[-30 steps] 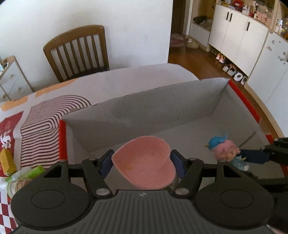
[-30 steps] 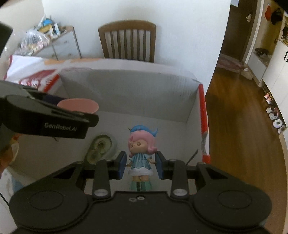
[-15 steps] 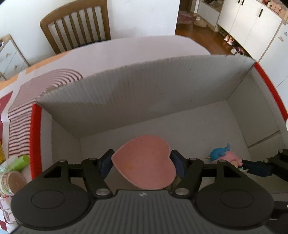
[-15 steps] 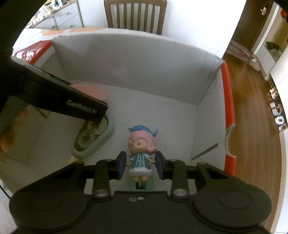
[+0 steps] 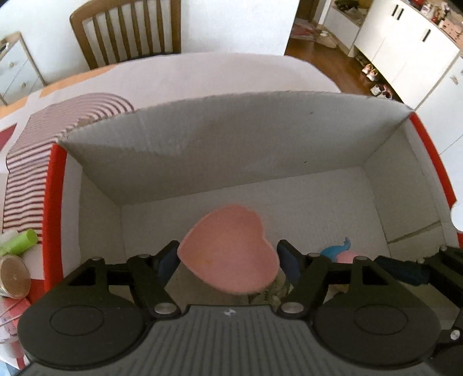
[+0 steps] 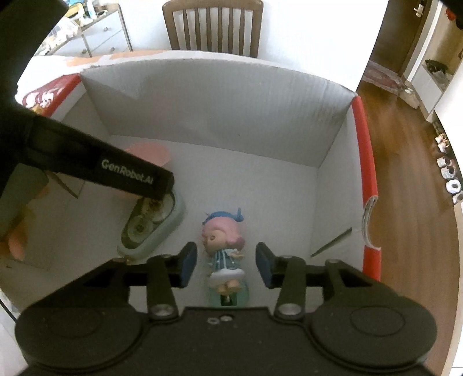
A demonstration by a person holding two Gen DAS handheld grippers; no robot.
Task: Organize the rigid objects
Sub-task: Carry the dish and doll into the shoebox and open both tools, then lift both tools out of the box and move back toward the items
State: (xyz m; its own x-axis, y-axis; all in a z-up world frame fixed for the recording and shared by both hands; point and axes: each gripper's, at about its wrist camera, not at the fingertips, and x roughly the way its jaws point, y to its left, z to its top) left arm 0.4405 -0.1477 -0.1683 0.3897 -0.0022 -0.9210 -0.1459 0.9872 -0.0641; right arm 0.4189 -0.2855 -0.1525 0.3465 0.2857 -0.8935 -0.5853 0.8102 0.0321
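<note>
The right tool [image 6: 227, 264] stands with its fingers apart, clear of the doll [image 6: 224, 248] lying between them on the floor of the cardboard box [image 6: 231, 95], near its right wall. The left tool [image 5: 228, 261] is clamped on the pink heart dish [image 5: 230, 250], held above a pale green case [image 6: 153, 221] toward the box's left side. Beyond the box's far wall, the bench [image 5: 202, 75] meets a wooden chair [image 5: 127, 27].
</note>
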